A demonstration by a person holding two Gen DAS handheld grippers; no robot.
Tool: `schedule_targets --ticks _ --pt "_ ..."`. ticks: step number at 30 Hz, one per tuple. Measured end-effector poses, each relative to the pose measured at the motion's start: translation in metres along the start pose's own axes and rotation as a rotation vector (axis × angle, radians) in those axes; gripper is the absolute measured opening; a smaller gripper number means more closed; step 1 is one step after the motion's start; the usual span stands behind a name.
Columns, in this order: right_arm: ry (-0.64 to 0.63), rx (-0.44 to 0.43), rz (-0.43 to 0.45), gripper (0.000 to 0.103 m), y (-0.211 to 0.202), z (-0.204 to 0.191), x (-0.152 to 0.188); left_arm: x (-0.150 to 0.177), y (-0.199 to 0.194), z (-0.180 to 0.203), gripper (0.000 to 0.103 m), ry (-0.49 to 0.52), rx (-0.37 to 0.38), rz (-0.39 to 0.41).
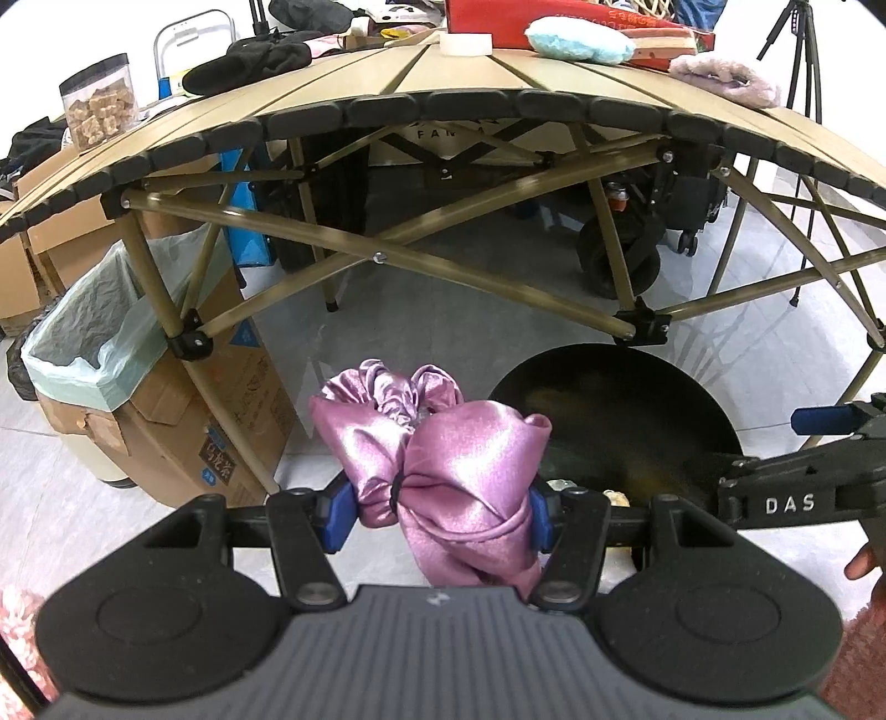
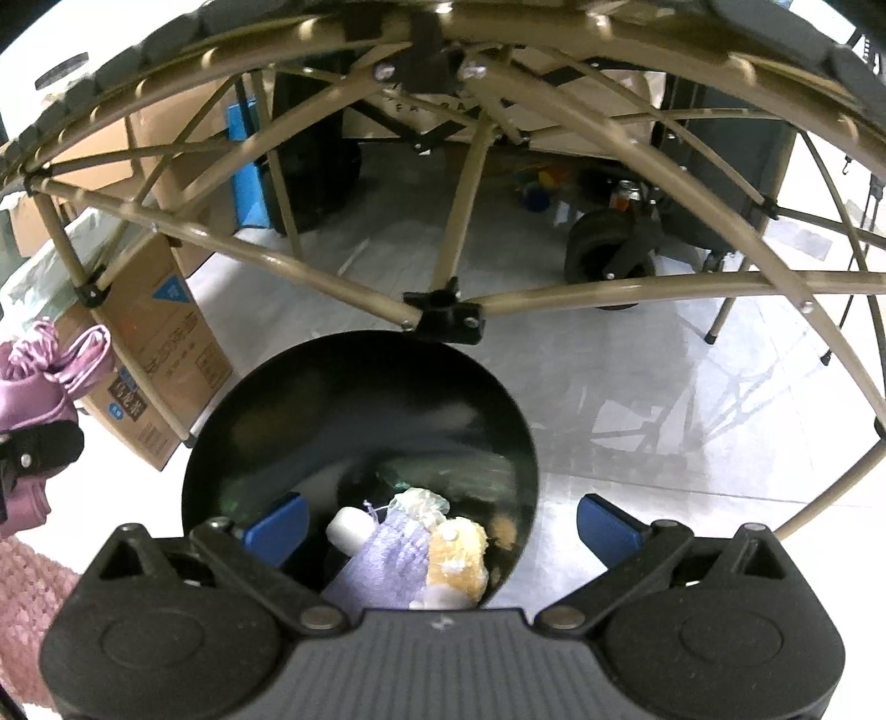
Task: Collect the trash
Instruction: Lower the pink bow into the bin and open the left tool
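My left gripper (image 1: 437, 512) is shut on a bunched pink satin cloth (image 1: 443, 454), held above the floor in front of the folding table (image 1: 498, 111). The same cloth (image 2: 33, 382) shows at the left edge of the right wrist view. My right gripper (image 2: 440, 523) stands wide open over a round black bin (image 2: 360, 410) on the floor, with nothing pressed between its blue pads (image 2: 606, 526). Inside the bin lie a lilac cloth (image 2: 387, 554), a yellow fluffy piece (image 2: 457, 559) and a white cylinder (image 2: 346, 529). The bin (image 1: 614, 421) sits right of the pink cloth in the left wrist view.
A cardboard box lined with a pale green bag (image 1: 94, 327) stands left, beside the table leg. The tabletop carries a black cloth (image 1: 249, 61), a jar of snacks (image 1: 99, 105), a blue fluffy item (image 1: 578, 39) and a pink fluffy item (image 1: 731, 77). A wheeled cart (image 2: 609, 255) stands behind the table frame.
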State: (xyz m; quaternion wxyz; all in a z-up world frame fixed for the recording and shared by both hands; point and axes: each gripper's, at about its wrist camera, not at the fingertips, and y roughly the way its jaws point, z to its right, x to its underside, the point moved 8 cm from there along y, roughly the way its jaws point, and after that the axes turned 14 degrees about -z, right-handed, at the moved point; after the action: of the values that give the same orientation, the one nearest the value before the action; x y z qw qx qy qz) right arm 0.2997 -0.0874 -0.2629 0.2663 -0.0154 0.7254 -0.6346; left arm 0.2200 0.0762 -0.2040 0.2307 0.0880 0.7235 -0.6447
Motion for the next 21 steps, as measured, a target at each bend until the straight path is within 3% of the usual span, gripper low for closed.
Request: schedule_targets --ticks 21 --pt "0.111 0.033 0.056 0.103 -0.033 0.033 0.004 0.004 0.001 0.031 0.059 0.088 0.035 0.000"
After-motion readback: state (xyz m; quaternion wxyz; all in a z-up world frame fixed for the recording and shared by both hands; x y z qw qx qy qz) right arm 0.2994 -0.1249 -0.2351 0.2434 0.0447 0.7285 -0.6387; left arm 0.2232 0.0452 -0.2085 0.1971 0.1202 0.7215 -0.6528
